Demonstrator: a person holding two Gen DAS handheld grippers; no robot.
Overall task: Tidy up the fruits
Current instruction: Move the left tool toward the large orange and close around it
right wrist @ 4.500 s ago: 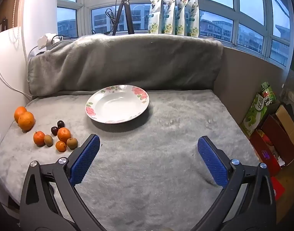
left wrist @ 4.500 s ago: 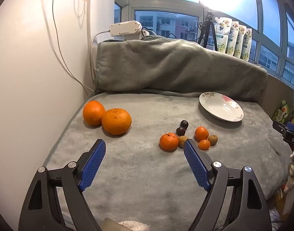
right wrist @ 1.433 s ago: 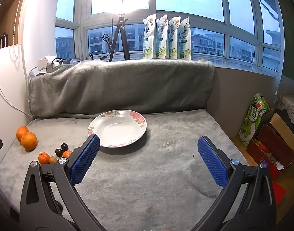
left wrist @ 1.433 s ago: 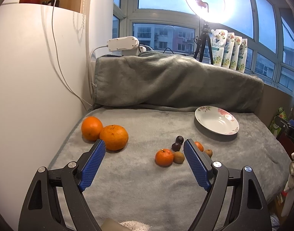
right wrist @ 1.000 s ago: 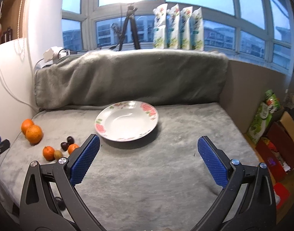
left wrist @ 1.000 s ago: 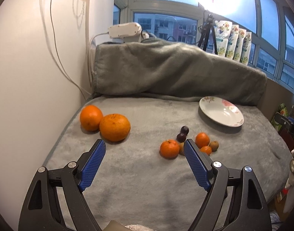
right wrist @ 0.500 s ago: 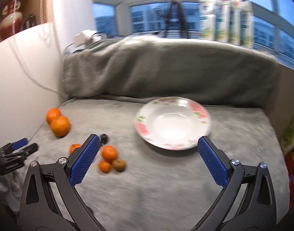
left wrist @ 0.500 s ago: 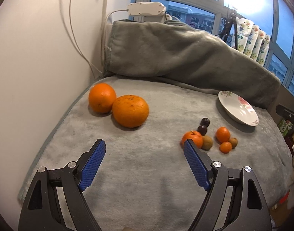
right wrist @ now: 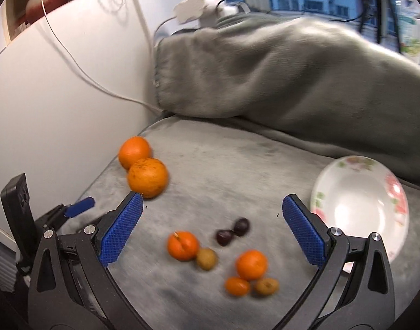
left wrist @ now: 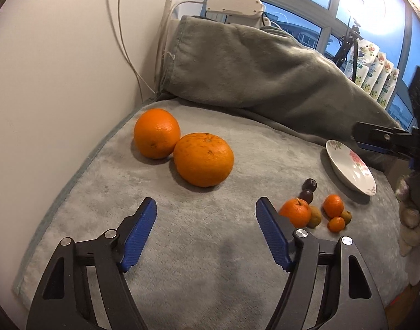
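Note:
Two big oranges (left wrist: 204,159) (right wrist: 147,177) lie touching on the grey blanket near the left wall. A cluster of small fruits lies to their right: a tangerine (left wrist: 295,212) (right wrist: 182,245), two dark plums (left wrist: 309,189) (right wrist: 233,232), two kiwis, two more small oranges (right wrist: 251,264). A white flowered plate (left wrist: 350,170) (right wrist: 361,206) sits empty at the right. My left gripper (left wrist: 206,228) is open, just short of the big oranges. My right gripper (right wrist: 210,231) is open, hovering over the small cluster.
A white wall (left wrist: 58,68) with hanging cables borders the left. A folded grey blanket (left wrist: 259,66) forms a back ridge, with a white power strip (left wrist: 233,2) on top. The other gripper (left wrist: 386,140) shows at the right in the left wrist view.
Both grippers have moved forward and left. The left has closed in on the big oranges. The right has swung from the plate toward the small fruits. No fruit has moved.

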